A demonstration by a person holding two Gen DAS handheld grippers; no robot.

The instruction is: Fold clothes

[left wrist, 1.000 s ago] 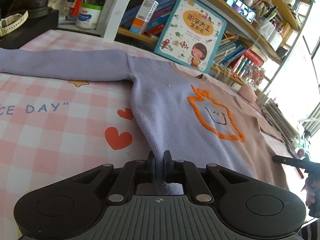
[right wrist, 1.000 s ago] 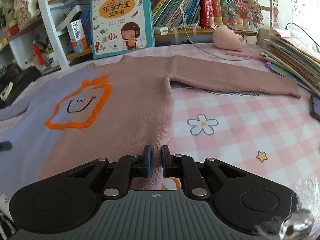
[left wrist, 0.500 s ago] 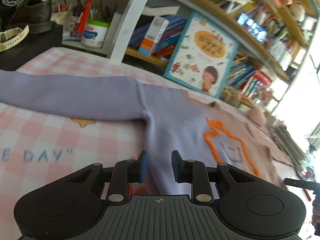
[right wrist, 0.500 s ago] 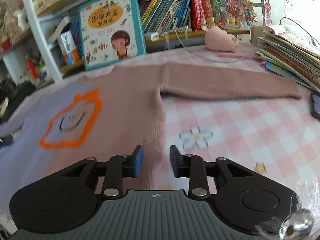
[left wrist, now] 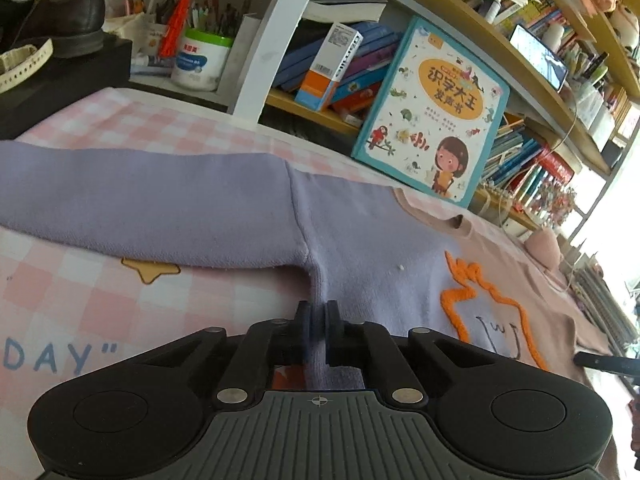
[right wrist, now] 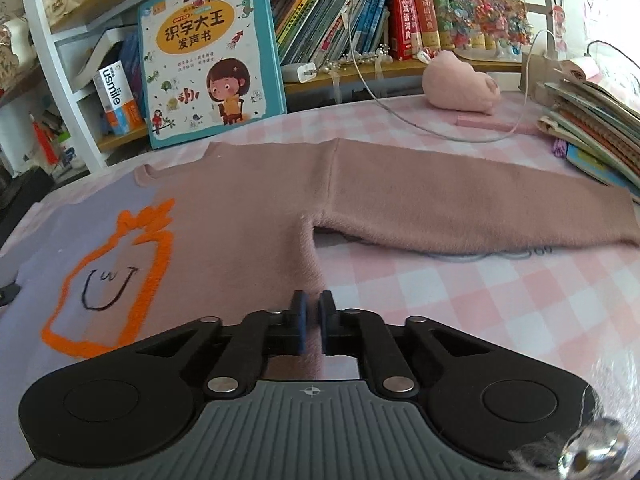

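A two-tone sweater lies flat, front up, on the pink checked cloth, with an orange outlined face on its chest (right wrist: 112, 276). Its lilac half (left wrist: 360, 240) and lilac sleeve (left wrist: 140, 200) fill the left wrist view. Its pink half (right wrist: 248, 216) and pink sleeve (right wrist: 480, 204) fill the right wrist view. My left gripper (left wrist: 318, 312) is shut on the lilac side seam just below the armpit. My right gripper (right wrist: 311, 304) is shut on the pink side seam just below the other armpit.
A teal picture book (right wrist: 212, 52) leans on the bookshelf behind the collar. A pink plush (right wrist: 460, 84) and a white cable (right wrist: 400, 120) lie at the back right. A stack of books (right wrist: 592, 128) sits by the pink cuff. A black box with shoes (left wrist: 60, 64) stands far left.
One second ago both grippers held the sweater's side edges lower down. Half a second ago both were open and moving up the sides. Now both are shut on the side seams under the armpits.
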